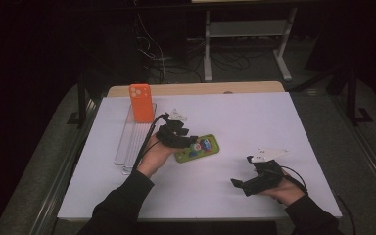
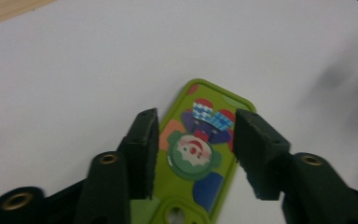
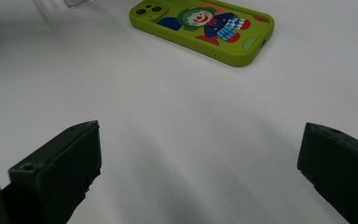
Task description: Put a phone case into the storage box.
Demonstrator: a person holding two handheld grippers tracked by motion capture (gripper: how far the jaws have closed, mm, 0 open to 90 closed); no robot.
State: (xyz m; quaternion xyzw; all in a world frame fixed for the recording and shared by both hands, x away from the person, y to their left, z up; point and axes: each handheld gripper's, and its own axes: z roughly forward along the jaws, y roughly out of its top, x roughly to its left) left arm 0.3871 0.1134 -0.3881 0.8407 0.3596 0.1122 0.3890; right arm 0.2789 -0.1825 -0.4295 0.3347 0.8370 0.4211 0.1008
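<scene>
Green clown phone case [image 2: 200,154] flat on white desk [image 1: 254,122], mid-desk. Your left claw [image 2: 193,149] straddles its long edges for sideways pinch; pads not yet seated. Your right claw [image 3: 200,163] spread wide, parked near front edge, clear of case. Orange phone case [image 1: 141,102] propped upright in clear rack [image 1: 127,142].

In the left gripper view, the green phone case [image 2: 200,154] runs off the bottom edge, its near end cut away, and the left gripper [image 2: 196,154] covers both long sides, so contact there cannot be told. Its far right corner blurs.
</scene>
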